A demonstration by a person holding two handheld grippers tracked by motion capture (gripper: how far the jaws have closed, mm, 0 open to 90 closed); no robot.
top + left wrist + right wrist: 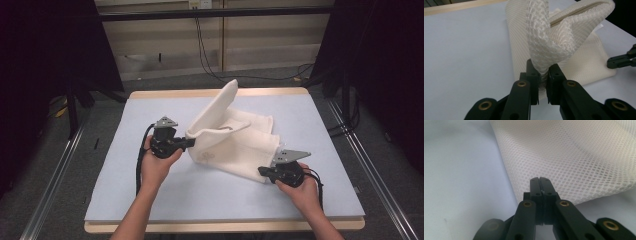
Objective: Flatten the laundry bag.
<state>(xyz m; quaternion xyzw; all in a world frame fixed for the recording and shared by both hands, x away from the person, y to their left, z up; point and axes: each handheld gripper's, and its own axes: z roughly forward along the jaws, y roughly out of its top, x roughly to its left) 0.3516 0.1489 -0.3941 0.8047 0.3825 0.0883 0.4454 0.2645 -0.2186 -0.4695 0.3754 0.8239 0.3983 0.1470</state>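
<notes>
Even overhead light – dark surroundings, close foreground softly blurred

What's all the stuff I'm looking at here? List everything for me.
mesh bag: one, cream-white, mid-table, one end lifted and folded over, the rest lying flat
zip: one, beige, along the bag's raised edge
table: one, pale blue top with a wooden rim
cables: a few, black, on the floor behind the table
rails: two, metal, on the floor either side of the table
left gripper: one, black, jaws pinching the bag's raised fold
right gripper: one, black, jaws shut on the bag's near edge
hands: two, each holding a gripper, coming in from the bottom
</notes>
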